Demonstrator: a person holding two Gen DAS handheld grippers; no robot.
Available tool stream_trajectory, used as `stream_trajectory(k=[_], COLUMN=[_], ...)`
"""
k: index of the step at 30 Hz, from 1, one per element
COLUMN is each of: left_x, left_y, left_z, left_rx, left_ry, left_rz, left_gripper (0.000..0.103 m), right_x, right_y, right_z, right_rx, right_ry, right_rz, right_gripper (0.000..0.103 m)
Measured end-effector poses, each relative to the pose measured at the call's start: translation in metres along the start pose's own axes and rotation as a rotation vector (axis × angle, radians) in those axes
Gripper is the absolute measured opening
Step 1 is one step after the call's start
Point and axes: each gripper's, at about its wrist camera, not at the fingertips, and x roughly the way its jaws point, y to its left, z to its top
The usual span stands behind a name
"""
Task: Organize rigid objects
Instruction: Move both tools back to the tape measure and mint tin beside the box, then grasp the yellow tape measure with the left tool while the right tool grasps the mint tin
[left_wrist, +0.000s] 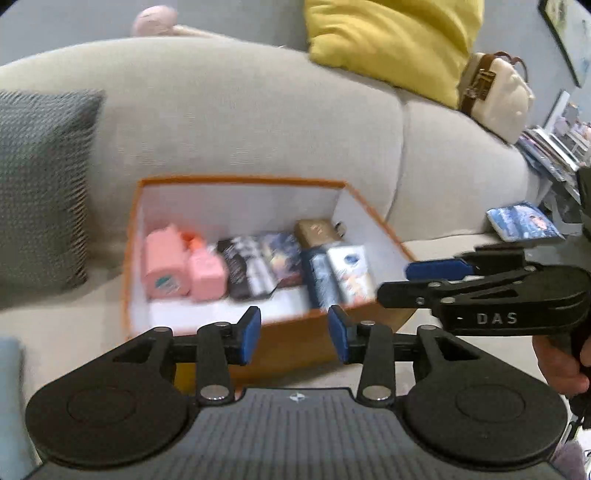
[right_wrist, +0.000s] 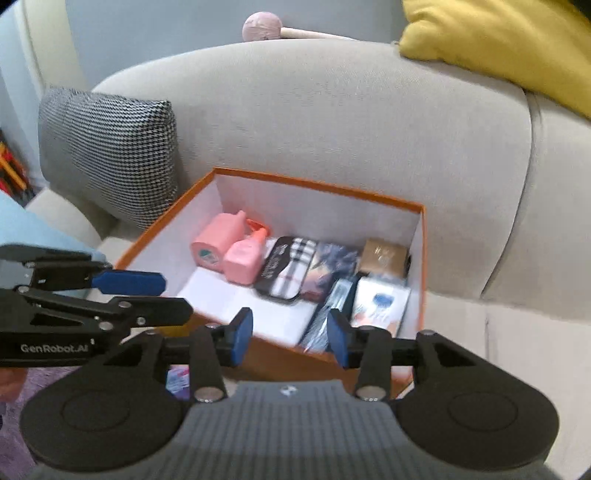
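An orange box (left_wrist: 240, 181) (right_wrist: 317, 184) with a white inside sits on the beige sofa seat. In it lie a large pink bottle (left_wrist: 164, 266) (right_wrist: 216, 240), a smaller pink bottle (left_wrist: 207, 273) (right_wrist: 243, 262), a plaid tin (left_wrist: 243, 269) (right_wrist: 288, 266), a gold box (left_wrist: 316, 230) (right_wrist: 384, 256) and a white-and-blue box (left_wrist: 351, 269) (right_wrist: 380, 302). My left gripper (left_wrist: 294, 336) (right_wrist: 159, 291) hovers over the box's near wall, open, with nothing between its blue pads. My right gripper (right_wrist: 290, 338) (left_wrist: 413, 280) hangs beside it at the box's right front corner, also open and empty.
A blue printed booklet (left_wrist: 524, 221) lies on the seat right of the box. A houndstooth cushion (left_wrist: 40, 184) (right_wrist: 110, 155) leans at the left. A yellow cushion (left_wrist: 391, 40), a cream handbag (left_wrist: 495, 92) and stacked magazines (left_wrist: 554, 151) are at the right.
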Motion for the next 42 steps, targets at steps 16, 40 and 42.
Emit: stream_trajectory(k=[16,40,42], left_x=[0.012,0.056,0.052], left_y=[0.079,0.145,0.144], left_z=[-0.083,-0.102,-0.104], left_rx=[-0.223,-0.629,-0.628], left_ry=[0.117,0.169,0.166], left_rz=[0.127,0.045,0.045], left_gripper=[0.055,0.055,0.055], right_x=[0.086,0.148,0.144], right_y=[0.060,0.091,0.093], right_z=[-0.087,-0.070,-0.069], right_rx=[0.255,0.277,0.282], right_ry=[0.223,0.300,0.293], right_rz=[0.106,0.093,0.083], right_gripper=[0.046,0.049,0.043])
